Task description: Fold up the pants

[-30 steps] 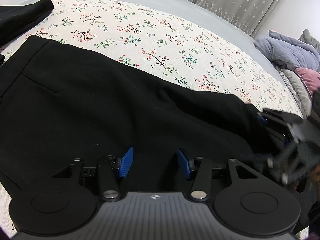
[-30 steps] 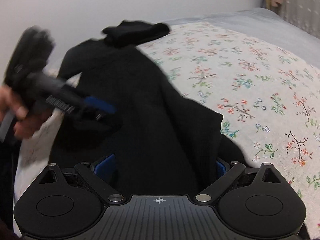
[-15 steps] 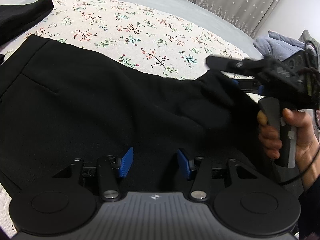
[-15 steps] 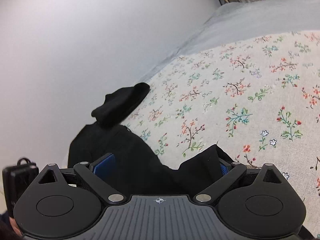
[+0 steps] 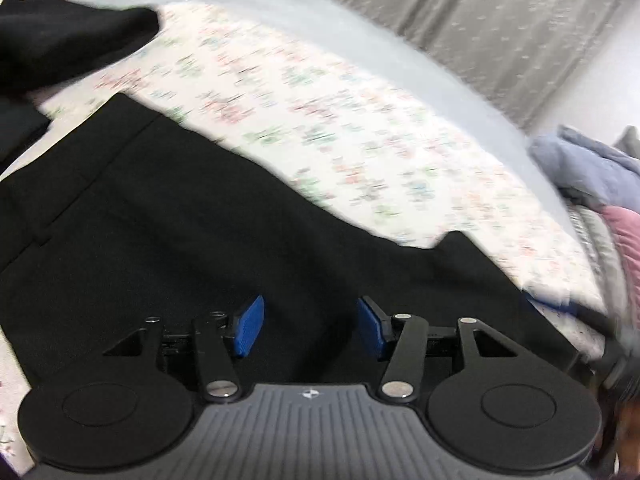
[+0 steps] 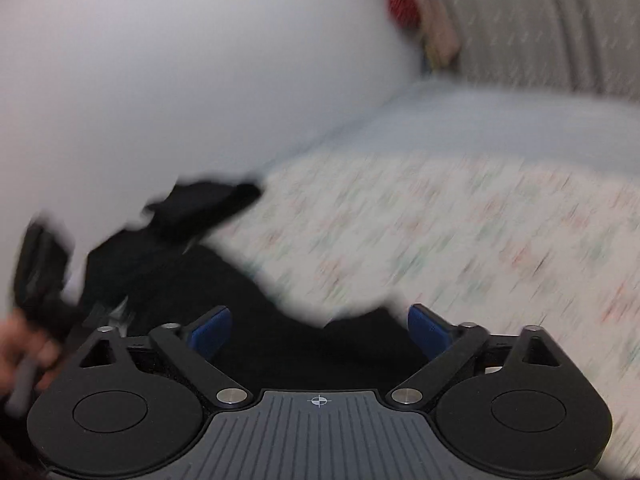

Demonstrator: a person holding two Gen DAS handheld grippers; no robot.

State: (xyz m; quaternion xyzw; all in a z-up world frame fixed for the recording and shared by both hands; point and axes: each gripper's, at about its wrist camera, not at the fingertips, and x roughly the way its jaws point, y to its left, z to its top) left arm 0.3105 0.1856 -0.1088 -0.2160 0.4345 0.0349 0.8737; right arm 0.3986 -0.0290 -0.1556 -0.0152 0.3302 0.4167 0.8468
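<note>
Black pants (image 5: pixel 180 240) lie spread on a floral sheet (image 5: pixel 340 120), waistband to the left. My left gripper (image 5: pixel 310 328) hovers low over the middle of the pants. Its blue pads stand apart and are opening a little, with flat black cloth beneath them. The right wrist view is blurred by motion. There my right gripper (image 6: pixel 320 334) has its jaws wide but closing, and the end of the pants (image 6: pixel 288 344) lies between the pads, which do not press on it. The left gripper's body (image 6: pixel 40 272) and a hand (image 6: pixel 20 352) show blurred at the left edge.
A second black garment (image 5: pixel 60 40) lies at the far left of the bed, also seen as a dark bundle (image 6: pixel 208 204). A pile of blue-grey (image 5: pixel 592 168) and pink (image 5: pixel 628 240) clothes sits at the right. A grey curtain (image 5: pixel 480 20) and a white wall (image 6: pixel 160 80) stand behind.
The right gripper rose with the pants' end, then dropped to the left view's lower right edge. Its jaws have narrowed. The left gripper shifted sideways and both views blurred.
</note>
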